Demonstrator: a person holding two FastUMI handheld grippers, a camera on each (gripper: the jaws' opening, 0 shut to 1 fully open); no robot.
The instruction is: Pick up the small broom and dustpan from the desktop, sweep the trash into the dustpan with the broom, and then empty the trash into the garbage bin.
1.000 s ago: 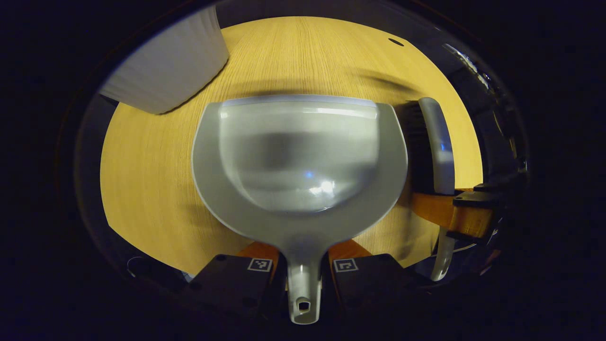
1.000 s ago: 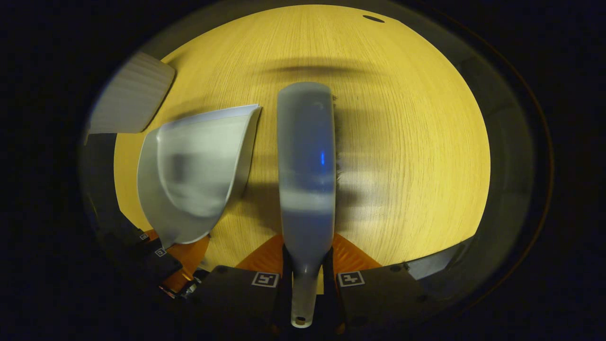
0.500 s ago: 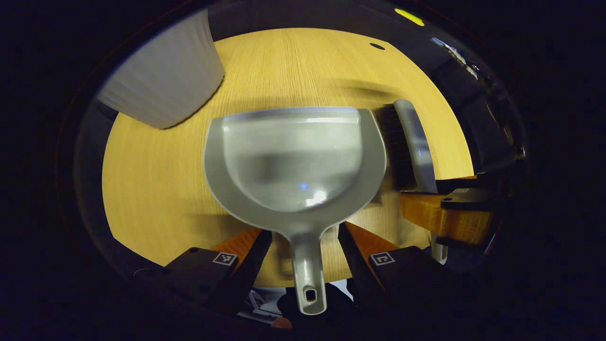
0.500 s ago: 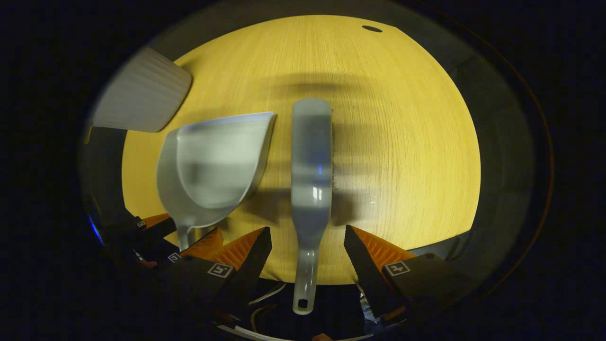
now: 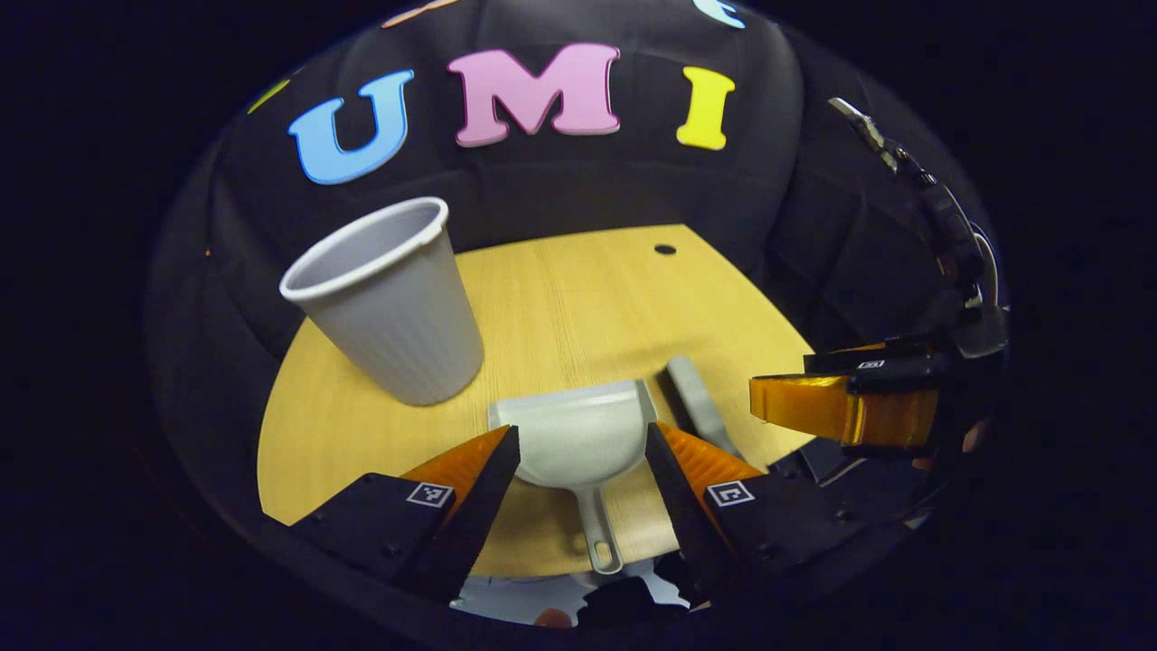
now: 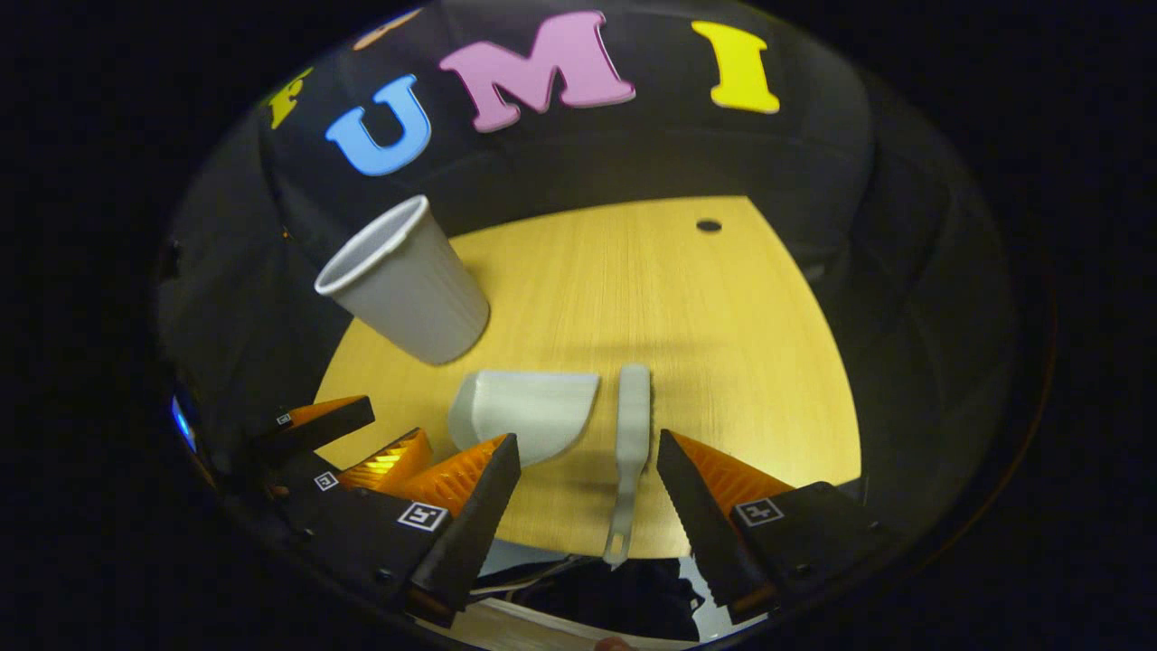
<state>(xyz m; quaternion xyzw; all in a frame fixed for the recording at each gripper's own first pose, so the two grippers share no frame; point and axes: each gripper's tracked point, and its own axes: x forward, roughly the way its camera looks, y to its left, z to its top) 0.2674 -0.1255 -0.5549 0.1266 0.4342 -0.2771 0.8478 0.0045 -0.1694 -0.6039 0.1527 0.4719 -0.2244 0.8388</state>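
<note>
Dustpan and broom lying side by side on the wooden desktop, both grippers spread wide above them.

The smooth grey plastic dustpan [image 5: 578, 434], a rounded scoop with a thin handle, lies flat on the pale wood-grain desktop [image 5: 587, 298]; the slim grey broom [image 6: 632, 425] lies just beside it. A ribbed grey garbage bin [image 5: 393, 303], cup-shaped, stands behind. The left gripper [image 5: 578, 479] and right gripper [image 6: 587, 488] hold nothing.

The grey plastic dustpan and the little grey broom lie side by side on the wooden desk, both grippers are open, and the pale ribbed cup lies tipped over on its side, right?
Not quite: the pale ribbed cup stands upright, as the left gripper view shows. The rest holds: grey plastic dustpan and little grey broom lie side by side on the wooden desk, both grippers open.
</note>
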